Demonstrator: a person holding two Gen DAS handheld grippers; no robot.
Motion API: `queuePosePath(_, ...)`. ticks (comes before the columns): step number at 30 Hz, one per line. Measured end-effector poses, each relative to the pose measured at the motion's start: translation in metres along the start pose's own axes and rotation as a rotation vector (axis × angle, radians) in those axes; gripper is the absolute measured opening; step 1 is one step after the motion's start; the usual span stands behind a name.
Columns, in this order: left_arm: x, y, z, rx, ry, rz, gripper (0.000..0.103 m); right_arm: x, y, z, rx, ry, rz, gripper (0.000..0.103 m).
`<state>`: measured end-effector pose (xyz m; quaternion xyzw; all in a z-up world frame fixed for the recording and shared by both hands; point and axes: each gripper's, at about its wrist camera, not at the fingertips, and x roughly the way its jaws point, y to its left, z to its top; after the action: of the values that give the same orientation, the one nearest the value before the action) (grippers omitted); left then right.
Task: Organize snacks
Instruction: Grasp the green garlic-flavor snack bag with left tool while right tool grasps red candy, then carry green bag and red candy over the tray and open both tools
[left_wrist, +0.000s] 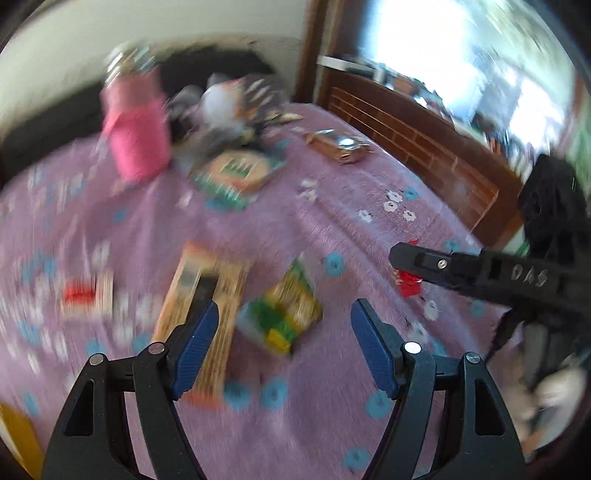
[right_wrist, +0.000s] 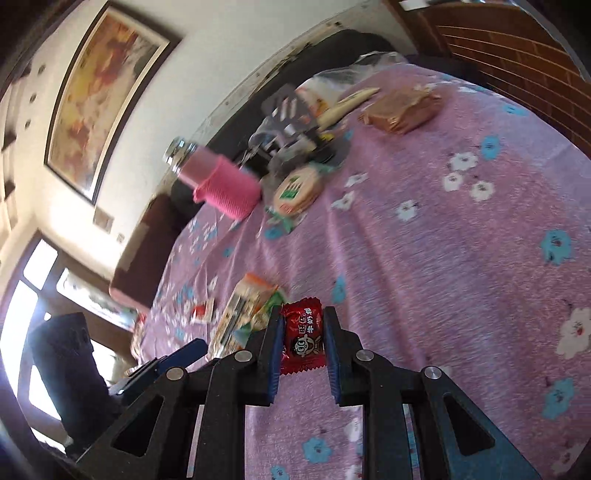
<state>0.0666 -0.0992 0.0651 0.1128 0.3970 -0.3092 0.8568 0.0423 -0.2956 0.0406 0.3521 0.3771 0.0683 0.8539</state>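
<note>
Blue pads on my right gripper (right_wrist: 303, 345) squeeze a small red candy packet (right_wrist: 303, 341), up off the purple flowered cloth (right_wrist: 443, 240). My left gripper (left_wrist: 284, 345) is wide apart, empty. I should hold tight and carry it gently toward the other snacks (right_wrist: 255, 310).

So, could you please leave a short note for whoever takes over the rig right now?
Right tongs: shut on a red candy packet, held above the purple floral cloth.
Left tongs: open, nothing between them, above a green-yellow snack packet.
On the cloth: long orange snack pack, small red-and-white packet, round green-labelled snack, brown wrapped pack, bottle in a pink sleeve.
Done: red candy picked up.
Left: place it, gather the rest.
</note>
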Motion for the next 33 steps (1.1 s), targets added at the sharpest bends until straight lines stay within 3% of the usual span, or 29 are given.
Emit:
queuePosePath(2, 0.012, -0.016, 0.008, 0.119, 0.009, 0.035, 0.074, -0.005, -0.009, 0.004, 0.029, -0.014, 0.005, 0.021)
queuePosePath(5, 0.032, -0.028, 0.011, 0.213, 0.051, 0.056, 0.074, -0.008, -0.017, 0.009, 0.062, -0.02, 0.015, 0.022)
queuePosePath(9, 0.052, -0.024, 0.006, 0.224, 0.137, 0.033, 0.074, -0.009, -0.017, 0.009, 0.058, -0.022, 0.033, 0.022)
queuePosePath(10, 0.056, -0.023, 0.004, 0.214, 0.158, 0.048, 0.07, -0.008, -0.017, 0.008, 0.057, -0.02, 0.036, 0.022)
queuePosePath(13, 0.051, -0.017, 0.0, 0.155, 0.16, -0.007, 0.033, -0.008, -0.014, 0.005, 0.054, -0.011, 0.043, 0.022)
queuePosePath(18, 0.042, -0.015, -0.011, 0.123, 0.146, 0.031, 0.033, -0.005, -0.008, 0.002, 0.03, -0.011, 0.037, 0.022)
queuePosePath(26, -0.038, 0.004, -0.039, -0.03, 0.072, 0.012, 0.033, -0.001, 0.01, -0.006, -0.028, 0.003, 0.134, 0.021)
queuePosePath(31, -0.105, 0.035, -0.076, -0.137, 0.018, 0.08, 0.033, -0.002, 0.02, -0.009, -0.027, 0.016, 0.251, 0.021)
queuePosePath(33, -0.136, 0.051, -0.096, -0.195, -0.005, 0.109, 0.033, -0.005, 0.022, -0.007, -0.055, -0.018, 0.192, 0.021)
